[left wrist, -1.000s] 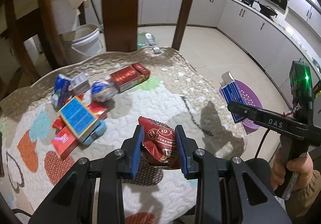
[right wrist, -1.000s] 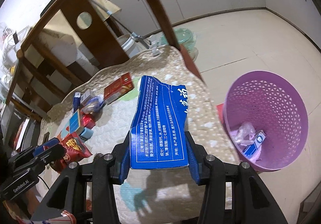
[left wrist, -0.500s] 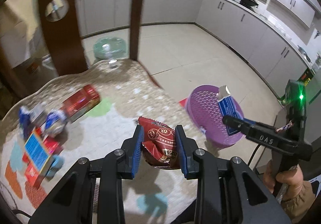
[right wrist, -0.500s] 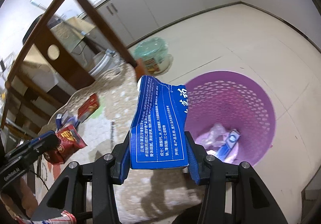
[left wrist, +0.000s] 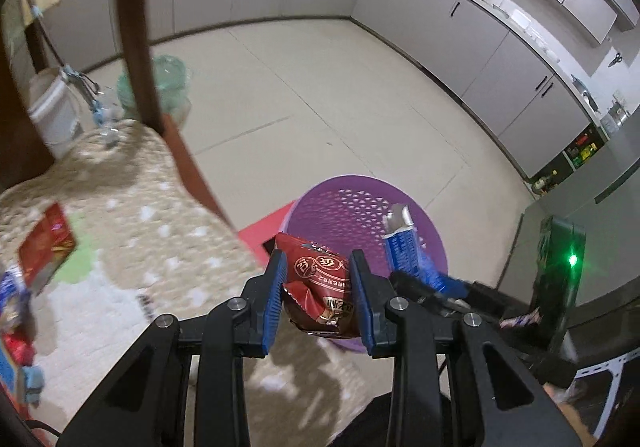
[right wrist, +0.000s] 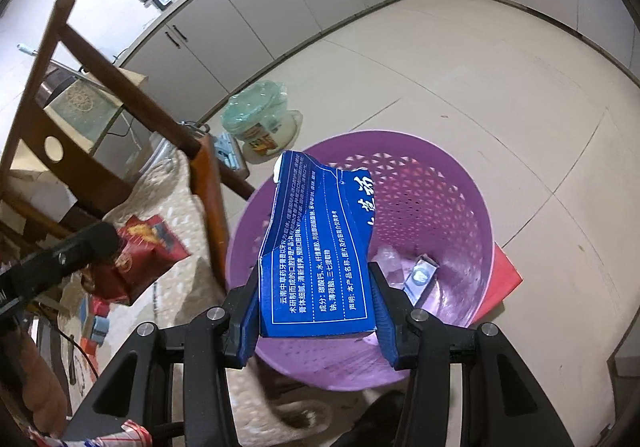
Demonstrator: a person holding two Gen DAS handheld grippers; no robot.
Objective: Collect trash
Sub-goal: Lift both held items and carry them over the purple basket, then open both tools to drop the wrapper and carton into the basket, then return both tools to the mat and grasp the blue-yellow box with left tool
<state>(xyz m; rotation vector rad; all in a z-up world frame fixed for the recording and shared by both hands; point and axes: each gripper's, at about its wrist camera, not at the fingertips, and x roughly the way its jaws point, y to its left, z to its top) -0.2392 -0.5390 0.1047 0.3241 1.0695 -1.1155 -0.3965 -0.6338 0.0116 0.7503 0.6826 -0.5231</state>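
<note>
Right wrist view: right gripper (right wrist: 316, 311) pinching a torn blue box (right wrist: 320, 251) between its jaws, directly above the open mouth of the purple basket (right wrist: 460, 207). Inside the basket, already some trash: a small box (right wrist: 423, 275) and a clear wrapper (right wrist: 386, 259).

Left wrist view: left gripper (left wrist: 318, 299) clamped on a red snack bag (left wrist: 320, 287), near the basket rim (left wrist: 320, 187), at the edge of the quilted cover (left wrist: 140, 247), not clearly over the opening. More trash on the cover, among it a red box (left wrist: 46, 247).

Probably the dropping step. Best to spread the right jaws first, with the blue box kept over the middle, away from the rim. Then to bring the snack bag further forward, past the rim, before release. Light bag, likely to flutter or stick to a pad, so better low over the opening. Also good to keep both grippers apart, to avoid a bump.
</note>
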